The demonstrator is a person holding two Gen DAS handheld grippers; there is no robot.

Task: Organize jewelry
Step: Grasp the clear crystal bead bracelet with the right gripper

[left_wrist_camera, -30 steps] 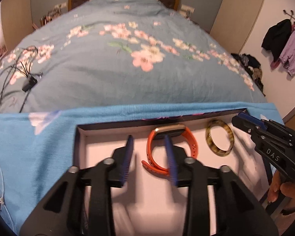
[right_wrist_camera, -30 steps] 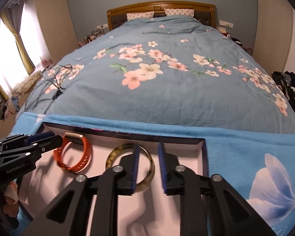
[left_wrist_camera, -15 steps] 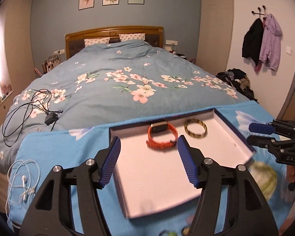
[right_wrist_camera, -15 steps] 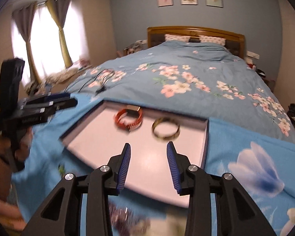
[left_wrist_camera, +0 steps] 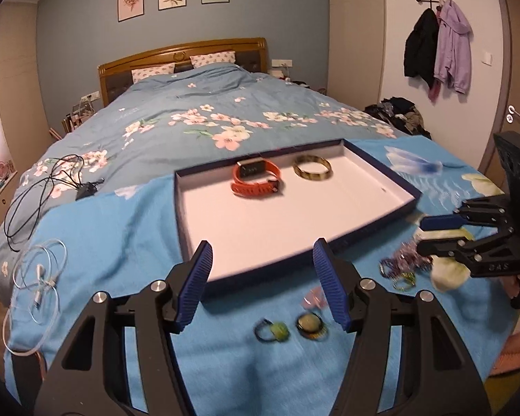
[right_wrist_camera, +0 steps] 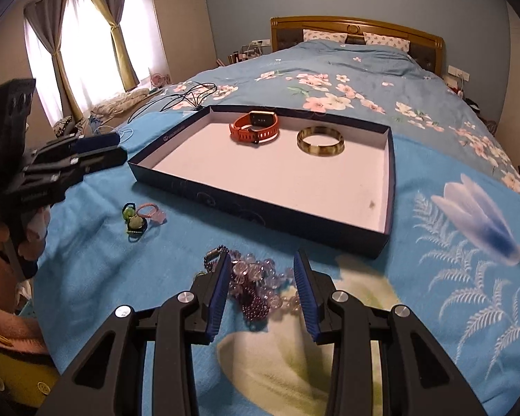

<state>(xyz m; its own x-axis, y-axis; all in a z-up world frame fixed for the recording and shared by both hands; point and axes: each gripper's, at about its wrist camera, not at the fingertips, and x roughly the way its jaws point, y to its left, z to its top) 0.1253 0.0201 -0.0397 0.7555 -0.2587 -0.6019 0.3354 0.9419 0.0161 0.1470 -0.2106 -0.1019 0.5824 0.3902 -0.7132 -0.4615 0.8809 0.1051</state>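
A shallow dark-blue box tray (left_wrist_camera: pixel 381 170) (right_wrist_camera: pixel 260 211) with a white floor lies on the blue cloth. In it sit an orange watch (left_wrist_camera: pixel 256 180) (right_wrist_camera: pixel 254 126) and a mottled yellow bangle (left_wrist_camera: pixel 312 168) (right_wrist_camera: pixel 320 142). My left gripper (left_wrist_camera: pixel 262 253) (right_wrist_camera: pixel 107 149) hovers open over the tray's near edge, with nothing between its fingers. Below it lie a green hair tie (left_wrist_camera: pixel 275 331), a yellow one (left_wrist_camera: pixel 308 322) and a pink one (left_wrist_camera: pixel 315 298). My right gripper (right_wrist_camera: pixel 262 263) (left_wrist_camera: pixel 440 232) is open above a heap of purple and clear beads (right_wrist_camera: pixel 256 284) (left_wrist_camera: pixel 398 267), its pads apart from them.
The cloth covers the foot of a floral bed (left_wrist_camera: pixel 208 121). Black cables (left_wrist_camera: pixel 45 187) and white earphones (left_wrist_camera: pixel 38 277) lie to the left. Coats (left_wrist_camera: pixel 440 41) hang on the right wall. A person's hand (right_wrist_camera: pixel 3 235) holds the left gripper.
Both grippers have drawn back from the watch and bangle to the near side of the tray, and their jaws stand wider. The watch and bangle stay in the tray.
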